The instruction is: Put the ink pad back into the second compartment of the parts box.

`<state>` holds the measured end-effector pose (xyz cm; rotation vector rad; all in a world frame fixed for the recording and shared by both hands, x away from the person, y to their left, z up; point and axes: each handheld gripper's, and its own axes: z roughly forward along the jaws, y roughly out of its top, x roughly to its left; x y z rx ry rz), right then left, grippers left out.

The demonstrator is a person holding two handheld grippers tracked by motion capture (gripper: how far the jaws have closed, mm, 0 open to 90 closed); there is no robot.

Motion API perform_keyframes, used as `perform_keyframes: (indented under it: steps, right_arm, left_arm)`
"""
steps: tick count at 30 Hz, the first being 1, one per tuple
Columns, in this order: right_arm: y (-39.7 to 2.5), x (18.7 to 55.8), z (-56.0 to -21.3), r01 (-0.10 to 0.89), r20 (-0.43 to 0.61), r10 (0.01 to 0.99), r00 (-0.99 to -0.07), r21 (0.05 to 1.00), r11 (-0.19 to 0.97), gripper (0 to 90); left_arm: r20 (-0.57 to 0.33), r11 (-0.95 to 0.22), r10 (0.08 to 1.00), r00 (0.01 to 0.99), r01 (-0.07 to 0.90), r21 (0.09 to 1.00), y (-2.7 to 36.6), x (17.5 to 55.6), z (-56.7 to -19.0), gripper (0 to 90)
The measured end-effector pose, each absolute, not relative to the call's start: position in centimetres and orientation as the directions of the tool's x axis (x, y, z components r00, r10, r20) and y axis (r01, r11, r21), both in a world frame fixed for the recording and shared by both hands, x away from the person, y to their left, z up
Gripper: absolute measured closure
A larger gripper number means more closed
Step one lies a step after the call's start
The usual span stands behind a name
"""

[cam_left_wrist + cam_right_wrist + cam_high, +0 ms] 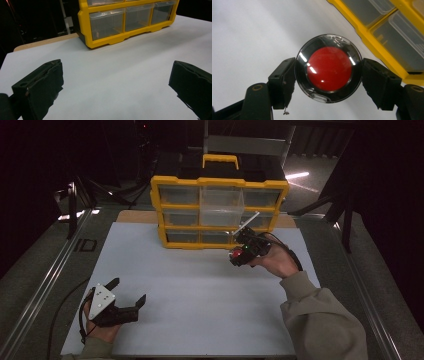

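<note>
1. In the high view the round red case was a small red speck at about 3 o'clock from the table's middle; its shape was too small to tell, and the right gripper hid most of it.
2. The drawer cabinet was cut off by the top and right edges of the right gripper view, at 1 o'clock.
3. In the left gripper view the cabinet's upper rows ran off the top edge at 12 o'clock.
4. What lay in the clear drawers was too dim to tell.
5. The left gripper had its jaw at 4 o'clock cut by the right and bottom edges.
</note>
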<state>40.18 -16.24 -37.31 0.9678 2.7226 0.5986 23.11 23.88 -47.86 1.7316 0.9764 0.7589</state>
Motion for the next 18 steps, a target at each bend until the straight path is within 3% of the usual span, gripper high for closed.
perform_keyframes:
  steps: [18]
  right_arm:
    - [-17.4,40.9,-35.6,0.580,-0.060,0.666,-0.743,0.438,0.686,29.7]
  left_arm:
    - [0.054,-0.206,0.874,0.484,0.267,0.941,23.9,23.1,-47.9,0.0]
